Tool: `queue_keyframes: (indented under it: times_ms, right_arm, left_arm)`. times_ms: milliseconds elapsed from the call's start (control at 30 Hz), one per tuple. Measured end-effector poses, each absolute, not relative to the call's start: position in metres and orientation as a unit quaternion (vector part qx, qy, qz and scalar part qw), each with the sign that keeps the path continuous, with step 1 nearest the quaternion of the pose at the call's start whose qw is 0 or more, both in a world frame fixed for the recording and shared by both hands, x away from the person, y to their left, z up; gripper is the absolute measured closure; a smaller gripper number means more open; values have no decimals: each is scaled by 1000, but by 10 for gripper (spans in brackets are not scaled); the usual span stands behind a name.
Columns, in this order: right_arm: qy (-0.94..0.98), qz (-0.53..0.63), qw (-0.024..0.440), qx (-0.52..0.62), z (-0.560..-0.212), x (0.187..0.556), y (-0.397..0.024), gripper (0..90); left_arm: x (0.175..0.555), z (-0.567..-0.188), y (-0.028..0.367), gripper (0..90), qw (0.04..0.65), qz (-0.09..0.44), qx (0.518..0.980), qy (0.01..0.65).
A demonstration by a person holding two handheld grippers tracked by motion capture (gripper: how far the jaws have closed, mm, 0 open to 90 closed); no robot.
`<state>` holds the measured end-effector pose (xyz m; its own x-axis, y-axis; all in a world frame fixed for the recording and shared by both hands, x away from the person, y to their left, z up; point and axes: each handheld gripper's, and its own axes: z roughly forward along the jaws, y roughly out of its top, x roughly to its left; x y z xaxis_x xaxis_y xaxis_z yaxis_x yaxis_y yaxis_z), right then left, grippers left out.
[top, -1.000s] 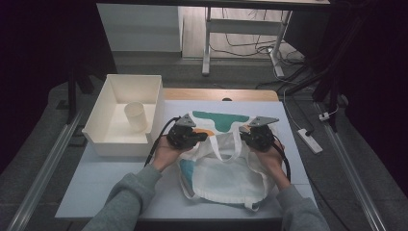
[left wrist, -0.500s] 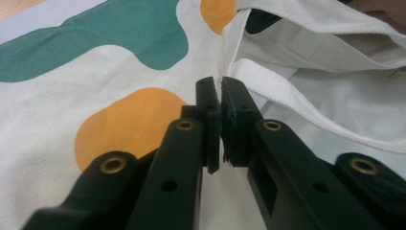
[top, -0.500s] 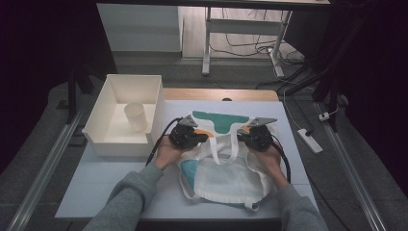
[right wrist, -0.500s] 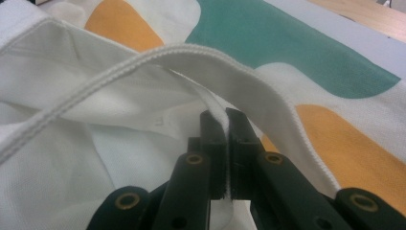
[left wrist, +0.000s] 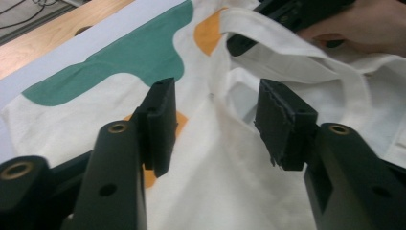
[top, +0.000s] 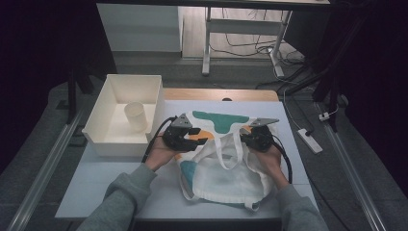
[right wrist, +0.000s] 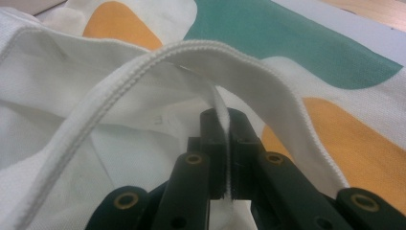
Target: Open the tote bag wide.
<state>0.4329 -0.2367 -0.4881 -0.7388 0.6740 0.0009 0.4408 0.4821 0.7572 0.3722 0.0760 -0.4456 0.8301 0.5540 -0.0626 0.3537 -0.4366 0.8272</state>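
Dim room; on the pale desk [top: 120, 192] at frame centre lies your soft, light white cloth tote bag with teal and orange patches [top: 226, 168]. Right hand-held gripper [right wrist: 225, 153] pinches its rim fabric; left hand-held gripper [left wrist: 215, 124] gapes above it—take the hem.

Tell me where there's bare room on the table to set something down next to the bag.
Bare tabletop lies near the front-left corner, bordered by the white bin behind and the tote bag to the right. A narrower strip runs along the right edge. The middle is crowded: bag, both hands, left tongs and right tongs. The bin holds a cup.
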Motion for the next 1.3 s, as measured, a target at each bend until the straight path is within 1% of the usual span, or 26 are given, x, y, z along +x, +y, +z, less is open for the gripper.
queue_keyframes:
  times_ms: [100,200,333,367,400,433,467,500,533,567,600,633,700,767,833,900,933,967,1033,1133,1167,1233,1300]
  right_arm:
    - [848,387,152,329,-488,433,-236,870]
    - [847,388,151,329,-488,433,-236,869]
    - [847,389,150,329,-488,433,-236,869]
    - [847,389,150,329,-488,433,-237,869]
    - [847,389,150,329,-488,433,-237,869]
    - [847,389,151,329,-488,433,-237,868]
    - [847,390,150,329,-487,433,-237,867]
    - [847,390,150,329,-487,433,-237,867]
    - [848,388,151,329,-487,432,-236,865]
    - [848,387,152,328,-486,432,-236,860]
    - [848,387,153,327,-486,431,-236,848]
    - [849,386,153,328,-485,431,-237,826]
    - [847,383,154,334,-482,429,-239,754]
    - [845,383,154,340,-477,425,-243,692]
    - [842,390,147,342,-469,419,-249,621]
    - [838,398,159,340,-459,407,-256,546]
    - [833,405,166,338,-453,398,-259,540]
    - [831,417,156,334,-447,389,-262,538]
    - [837,429,110,322,-436,372,-264,510]
    - [845,424,110,306,-429,353,-258,501]
    - [848,424,100,302,-430,341,-248,467]
    - [851,417,90,307,-436,337,-235,442]
    - [851,408,91,319,-445,339,-222,407]
  left_arm:
    - [370,-446,68,440,449,96,849,262]
    - [370,-447,61,394,440,97,854,261]
    - [374,-452,43,371,409,103,868,262]
    - [376,-455,39,402,398,108,873,262]
    - [377,-458,37,402,385,116,877,261]
    - [379,-462,35,501,377,118,881,261]
    - [382,-465,34,581,372,115,884,260]
    - [384,-467,34,581,377,107,883,260]
    - [386,-467,36,721,379,112,880,264]
    - [386,-467,37,790,380,116,879,264]
    - [387,-466,39,837,384,114,876,267]
    - [387,-466,39,845,384,114,876,267]
    - [390,-466,43,854,394,102,872,271]
    - [390,-466,44,855,394,102,872,271]
    - [392,-466,46,855,400,95,869,275]
    - [396,-468,50,855,408,83,864,283]
    - [397,-468,51,855,411,78,862,286]
    - [398,-469,52,855,413,75,861,287]
    - [399,-469,52,855,414,72,860,288]
    - [400,-470,53,855,415,68,860,290]
    - [400,-471,52,855,414,68,860,289]
    - [400,-471,51,855,413,70,861,288]
    - [400,-471,51,855,415,69,860,288]
